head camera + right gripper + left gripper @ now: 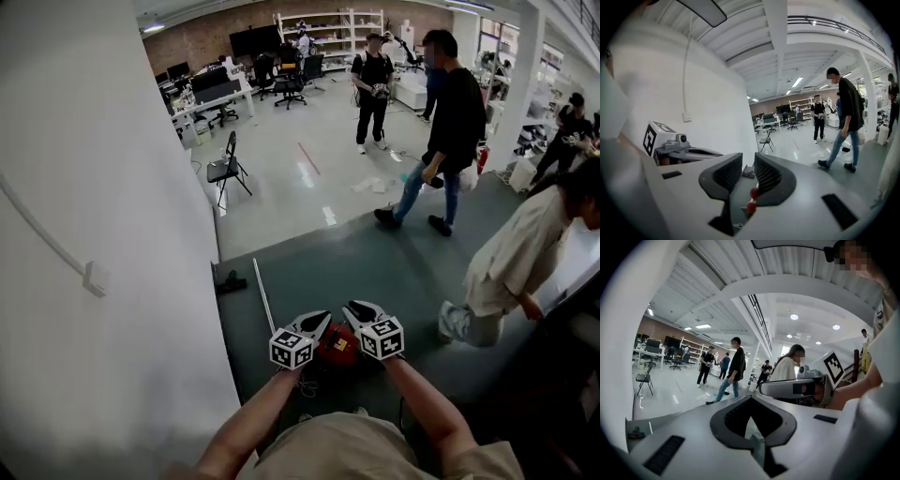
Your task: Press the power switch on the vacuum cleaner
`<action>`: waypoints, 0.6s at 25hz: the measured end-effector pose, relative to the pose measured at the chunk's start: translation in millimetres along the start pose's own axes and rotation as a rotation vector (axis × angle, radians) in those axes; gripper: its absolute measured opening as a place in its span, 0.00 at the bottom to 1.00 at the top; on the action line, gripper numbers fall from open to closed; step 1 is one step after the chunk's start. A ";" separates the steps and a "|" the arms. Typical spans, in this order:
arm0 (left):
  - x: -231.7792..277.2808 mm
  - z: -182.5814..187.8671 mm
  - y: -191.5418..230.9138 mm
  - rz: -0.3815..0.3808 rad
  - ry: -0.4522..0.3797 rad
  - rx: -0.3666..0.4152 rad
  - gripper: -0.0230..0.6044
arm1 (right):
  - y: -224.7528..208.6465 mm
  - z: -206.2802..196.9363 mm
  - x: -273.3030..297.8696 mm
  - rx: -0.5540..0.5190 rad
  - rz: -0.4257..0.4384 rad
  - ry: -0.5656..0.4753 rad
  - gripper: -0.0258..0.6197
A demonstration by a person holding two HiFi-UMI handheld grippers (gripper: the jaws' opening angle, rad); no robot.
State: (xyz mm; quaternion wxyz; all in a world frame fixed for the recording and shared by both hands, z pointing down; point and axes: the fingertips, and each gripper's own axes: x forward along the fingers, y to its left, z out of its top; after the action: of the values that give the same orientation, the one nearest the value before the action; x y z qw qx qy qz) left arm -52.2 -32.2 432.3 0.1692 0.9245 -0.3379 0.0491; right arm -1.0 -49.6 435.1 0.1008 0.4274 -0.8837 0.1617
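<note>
A smooth, matt, light-grey plastic shell is seen on the left gripper (750, 400) and on the right gripper (748, 163). Their black jaw pads (768, 176) are finely ribbed, dull and rubber-like. At lower centre of the head view, the red vacuum cleaner (336, 349) is shown with a smooth plastic body of slight gloss. It is surrounded by a matt dark grey-green floor covering (375, 253). The pale hall floor (309, 141) at upper centre is polished and reflective. The white wall (94, 187) at left is smoothly painted and matt.

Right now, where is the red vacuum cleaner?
In the head view the vacuum cleaner sits on the floor at bottom centre, between and below the left gripper and right gripper.
</note>
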 end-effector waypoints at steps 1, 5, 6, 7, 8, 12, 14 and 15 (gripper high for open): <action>4.1 -2.0 -1.5 -0.006 0.014 0.005 0.04 | -1.7 0.2 -0.5 0.000 -0.003 0.002 0.17; 15.1 -1.2 5.0 -0.019 0.034 0.011 0.04 | -6.7 4.8 4.2 -0.017 -0.011 -0.001 0.17; 18.6 0.3 4.2 -0.024 0.036 0.011 0.04 | -9.4 7.2 2.8 -0.020 -0.013 -0.006 0.17; 22.5 2.6 2.3 -0.028 0.038 0.014 0.04 | -12.4 10.5 0.6 -0.022 -0.014 -0.013 0.17; 26.2 5.4 -0.1 -0.031 0.040 0.018 0.04 | -15.0 14.0 -2.0 -0.025 -0.015 -0.019 0.17; 34.6 12.0 -9.7 -0.033 0.042 0.018 0.04 | -19.4 17.4 -12.5 -0.095 -0.037 -0.012 0.06; 36.5 12.0 -15.2 -0.037 0.041 0.015 0.04 | -19.0 15.1 -17.0 -0.125 -0.044 -0.004 0.05; 37.0 12.1 -18.4 -0.039 0.039 0.015 0.04 | -18.8 14.0 -19.1 -0.131 -0.045 -0.001 0.05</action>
State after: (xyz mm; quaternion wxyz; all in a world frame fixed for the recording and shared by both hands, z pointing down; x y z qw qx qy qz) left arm -12.3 -45.7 423.5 0.1700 0.9311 -0.3159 0.0664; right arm 25.0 -51.9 419.8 0.1316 0.4400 -0.8825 0.1012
